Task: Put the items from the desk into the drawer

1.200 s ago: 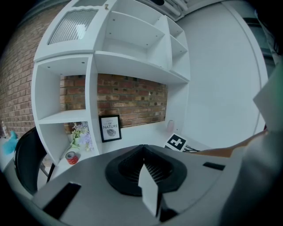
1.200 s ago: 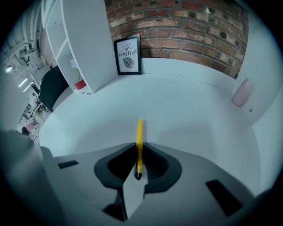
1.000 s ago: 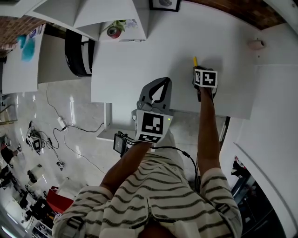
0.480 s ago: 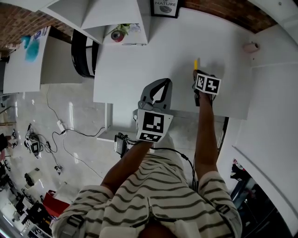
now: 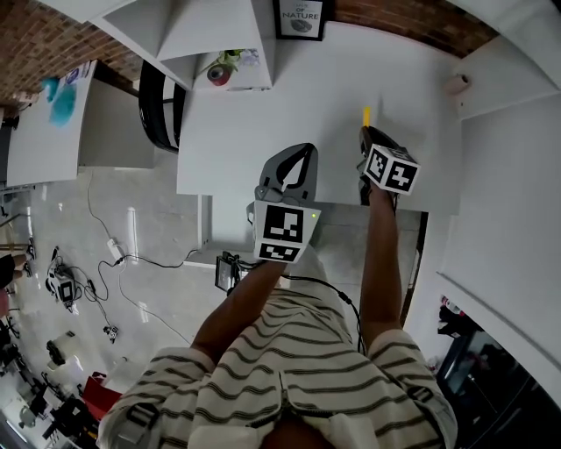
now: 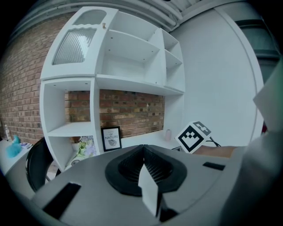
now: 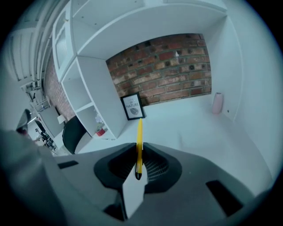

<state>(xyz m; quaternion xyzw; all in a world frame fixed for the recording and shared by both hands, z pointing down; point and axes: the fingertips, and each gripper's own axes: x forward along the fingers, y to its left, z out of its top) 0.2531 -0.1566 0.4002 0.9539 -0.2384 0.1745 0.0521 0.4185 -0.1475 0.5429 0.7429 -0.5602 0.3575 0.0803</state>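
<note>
At the left of the head view, the left gripper (image 5: 289, 168) is held over the front edge of the white desk (image 5: 237, 140). Its jaws are seen pressed together in its own view, with nothing between them. Farther back, a framed print (image 5: 302, 16) is propped against the brick wall.

To the right, the right gripper (image 5: 365, 137) is held low over the desk top, and a yellow pen (image 7: 139, 132) is clamped between its nearly shut jaws. The pen's dark end sits back in the jaws and its yellow shaft sticks out forward past the tips. Whether the pen is clear of the surface cannot be settled from these views. A small pale pink object (image 5: 456, 83) is left standing at the far right corner.

The step in hand is judged to be the pick-up of the pen — the grasp looks made, but the carry is not yet done. No drawer can be picked out with certainty. The next move is judged to call for the pen to be lifted clear and carried to the drawer, which may first need opening — a job for which the empty left gripper is free.
</note>
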